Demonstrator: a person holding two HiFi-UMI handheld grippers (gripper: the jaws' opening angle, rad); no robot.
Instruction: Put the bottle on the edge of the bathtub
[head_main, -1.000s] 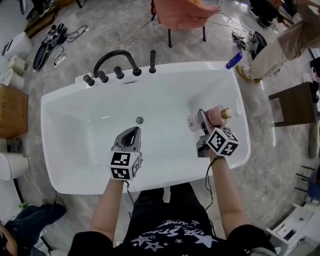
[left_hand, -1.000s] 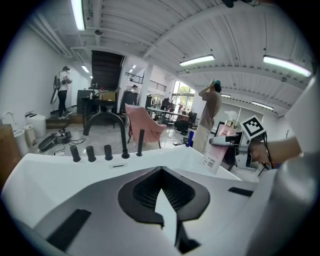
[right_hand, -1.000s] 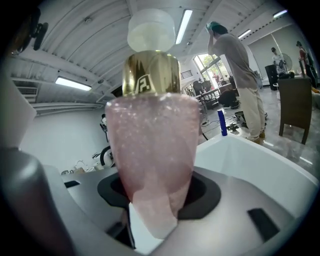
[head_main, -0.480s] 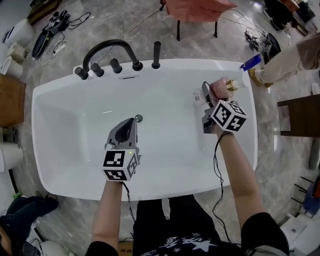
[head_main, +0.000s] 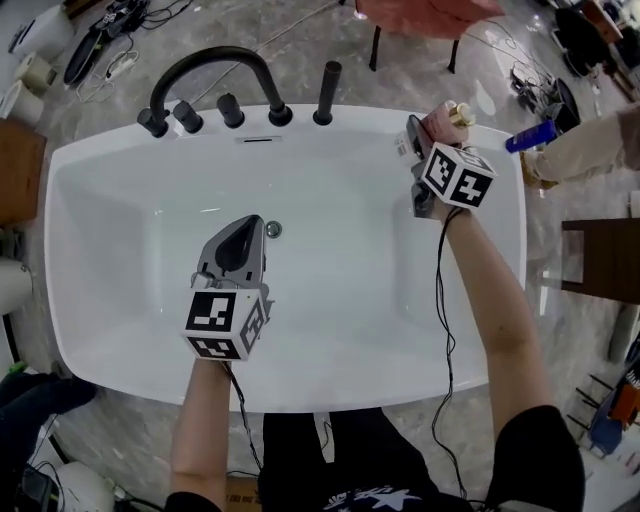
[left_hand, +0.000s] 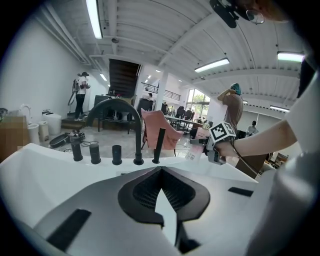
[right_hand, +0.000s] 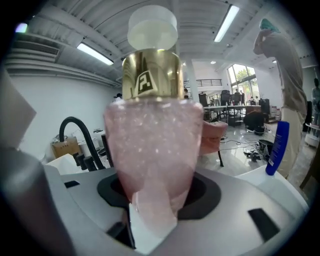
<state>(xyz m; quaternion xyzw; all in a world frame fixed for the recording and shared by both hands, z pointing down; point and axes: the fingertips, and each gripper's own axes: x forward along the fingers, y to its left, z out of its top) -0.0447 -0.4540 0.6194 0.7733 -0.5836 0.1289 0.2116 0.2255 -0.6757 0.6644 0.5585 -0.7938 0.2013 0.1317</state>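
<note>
A pink glittery bottle (head_main: 441, 121) with a gold collar and pale cap (right_hand: 152, 30) is clamped in my right gripper (head_main: 426, 136), upright in the right gripper view (right_hand: 150, 150). It hangs over the far right part of the white bathtub's rim (head_main: 385, 116); whether it touches the rim I cannot tell. My left gripper (head_main: 247, 228) hovers inside the tub near the drain (head_main: 273, 229), jaws together and empty. From the left gripper view, the bottle (left_hand: 202, 134) and the right gripper's marker cube (left_hand: 221, 132) show beyond the tub's far rim.
A black arched faucet (head_main: 208, 70) with knobs and a tall black post (head_main: 326, 92) lines the far rim. A blue bottle (head_main: 531, 135) stands by the tub's far right corner. Past the tub are a pink chair (head_main: 430, 14), cables, a person's leg (head_main: 585, 140) and a dark table (head_main: 600, 255).
My right gripper has carried the pink bottle away from me, from over the tub's right side up to its far right rim. The left gripper stays over the tub's middle.
</note>
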